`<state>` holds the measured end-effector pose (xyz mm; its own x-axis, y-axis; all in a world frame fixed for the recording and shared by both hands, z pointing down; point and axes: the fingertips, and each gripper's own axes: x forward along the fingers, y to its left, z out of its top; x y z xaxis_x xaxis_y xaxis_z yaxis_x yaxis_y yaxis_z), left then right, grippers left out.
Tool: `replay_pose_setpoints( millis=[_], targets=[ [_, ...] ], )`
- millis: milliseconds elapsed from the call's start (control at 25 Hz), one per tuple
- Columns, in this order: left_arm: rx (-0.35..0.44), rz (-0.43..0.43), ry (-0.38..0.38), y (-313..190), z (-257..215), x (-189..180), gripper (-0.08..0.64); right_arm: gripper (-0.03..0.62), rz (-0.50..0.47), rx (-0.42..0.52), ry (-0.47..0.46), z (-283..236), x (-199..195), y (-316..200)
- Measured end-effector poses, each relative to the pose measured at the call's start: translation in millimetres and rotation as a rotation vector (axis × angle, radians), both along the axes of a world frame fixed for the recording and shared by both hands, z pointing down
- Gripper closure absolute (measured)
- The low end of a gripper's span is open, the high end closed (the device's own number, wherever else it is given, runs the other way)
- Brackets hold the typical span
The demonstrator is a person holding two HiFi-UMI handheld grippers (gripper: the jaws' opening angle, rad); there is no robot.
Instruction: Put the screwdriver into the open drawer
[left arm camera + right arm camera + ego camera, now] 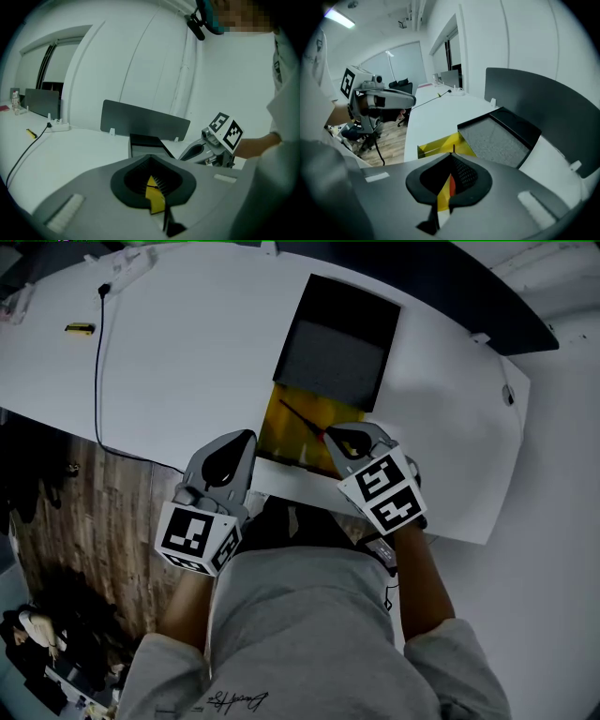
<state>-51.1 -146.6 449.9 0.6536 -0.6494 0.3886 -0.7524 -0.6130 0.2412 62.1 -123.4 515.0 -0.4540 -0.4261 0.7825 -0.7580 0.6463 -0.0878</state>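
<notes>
Nearest, the left gripper and right gripper both have their jaws pressed together on nothing, at the near end of the open yellow drawer. The screwdriver lies in that drawer, red handle just beside the right gripper's tip, shaft pointing far-left toward the black box.

Smooth white table, wood-grain floor, possibly plastic yellow drawer

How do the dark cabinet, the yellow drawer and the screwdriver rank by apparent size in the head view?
1. dark cabinet, clearly the largest
2. yellow drawer, smaller, its near end partly hidden
3. screwdriver, a thin shaft lying in the drawer, by far the smallest
</notes>
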Motion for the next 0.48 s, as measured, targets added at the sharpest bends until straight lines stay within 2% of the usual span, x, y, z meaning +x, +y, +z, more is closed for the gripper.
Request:
replay_pose_setpoints(
  millis=[480],
  targets=[
    [0.056,0.036,-0.002,22,-36,16,0.56,0.578,0.061,0.084,-0.214,-63,2,24]
  ],
)
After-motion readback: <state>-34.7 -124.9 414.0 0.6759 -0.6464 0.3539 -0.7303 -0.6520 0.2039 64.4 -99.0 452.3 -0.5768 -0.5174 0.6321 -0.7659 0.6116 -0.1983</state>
